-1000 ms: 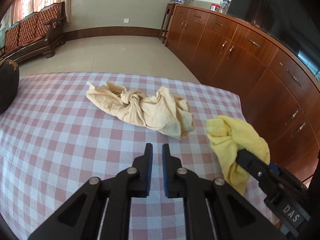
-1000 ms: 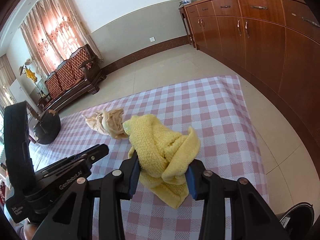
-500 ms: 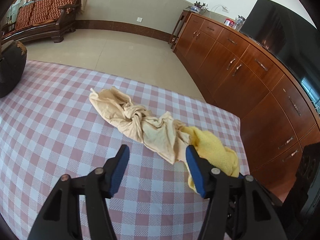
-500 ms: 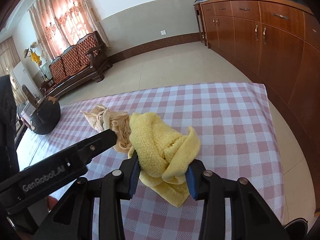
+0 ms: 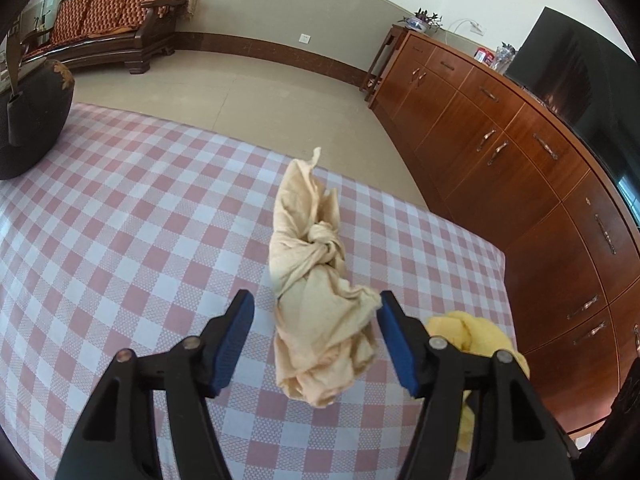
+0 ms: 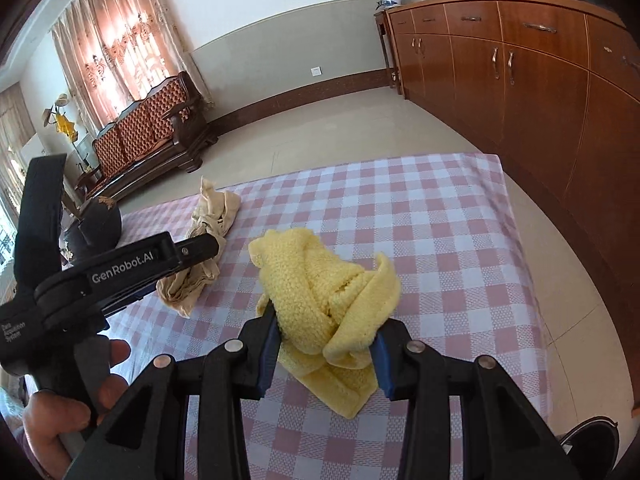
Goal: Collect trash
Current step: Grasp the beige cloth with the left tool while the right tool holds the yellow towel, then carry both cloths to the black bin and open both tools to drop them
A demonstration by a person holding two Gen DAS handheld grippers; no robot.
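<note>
My left hand-held gripper [image 5: 316,340] has just been opening; the beige rag [image 5: 316,280] lies between its pads, ungripped. My right hand-held gripper [image 6: 324,350] clamps the yellow cloth [image 6: 332,300] above the table [image 6: 440,240].

The right tongs [image 6: 324,344] clamp a yellow cloth [image 6: 328,300] above the checked tablecloth [image 6: 440,240], beige rag [image 6: 200,256] beyond.

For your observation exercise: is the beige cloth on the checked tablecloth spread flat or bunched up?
Bunched up. The beige cloth lies crumpled in a long heap, with a knot twisted in its middle, on the pink-and-white checked tablecloth.
</note>
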